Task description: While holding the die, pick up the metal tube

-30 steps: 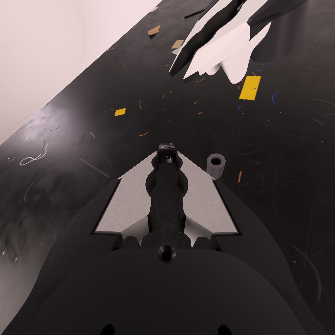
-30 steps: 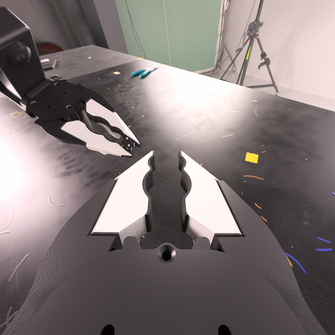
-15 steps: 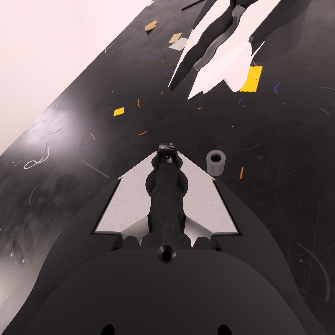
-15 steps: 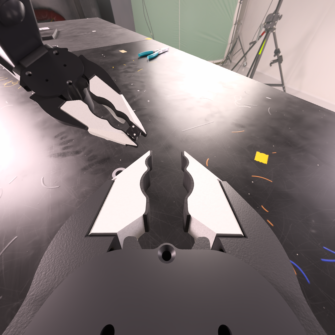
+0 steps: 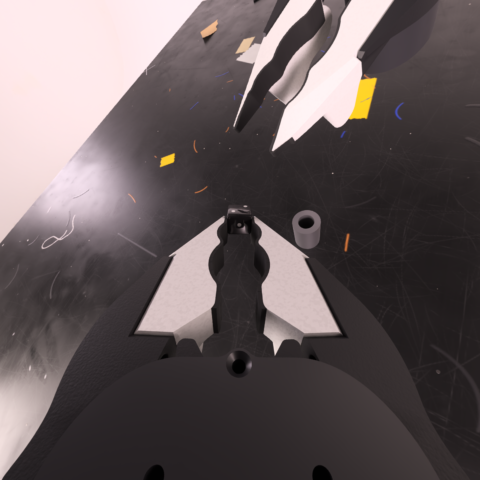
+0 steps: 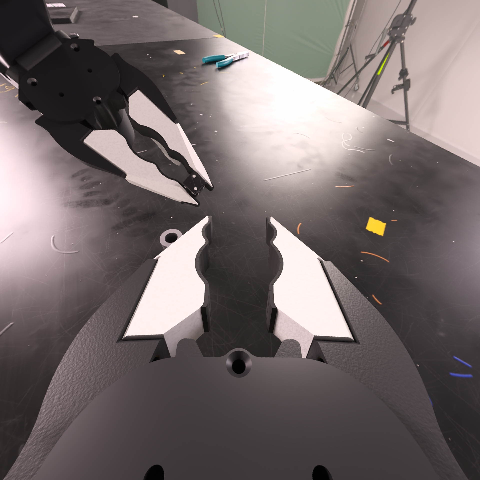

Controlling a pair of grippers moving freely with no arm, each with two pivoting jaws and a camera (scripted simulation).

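Note:
My left gripper (image 5: pixel 239 220) is shut on a small black die (image 5: pixel 239 219) with white pips, held at its fingertips above the dark table. The die also shows in the right wrist view (image 6: pixel 194 183), in the left gripper (image 6: pixel 202 192). A short grey metal tube (image 5: pixel 306 229) stands upright on the table just right of the left fingertips. In the right wrist view the tube (image 6: pixel 170 237) peeks out beside my right gripper's left finger. My right gripper (image 6: pixel 239 220) is open and empty, and it shows at the top of the left wrist view (image 5: pixel 255 140), beyond the tube.
The black scratched table (image 6: pixel 285 124) carries yellow tape pieces (image 6: pixel 375 226) (image 5: pixel 362 98), thin wire scraps and teal-handled pliers (image 6: pixel 223 59) at the back. A tripod stand (image 6: pixel 394 52) is beyond the table's far edge. The table edge (image 5: pixel 111 117) runs along the left.
My right gripper has moved closer to the left gripper and down toward the table, and the tube has come into its view by its left finger. The left gripper holds the die steady.

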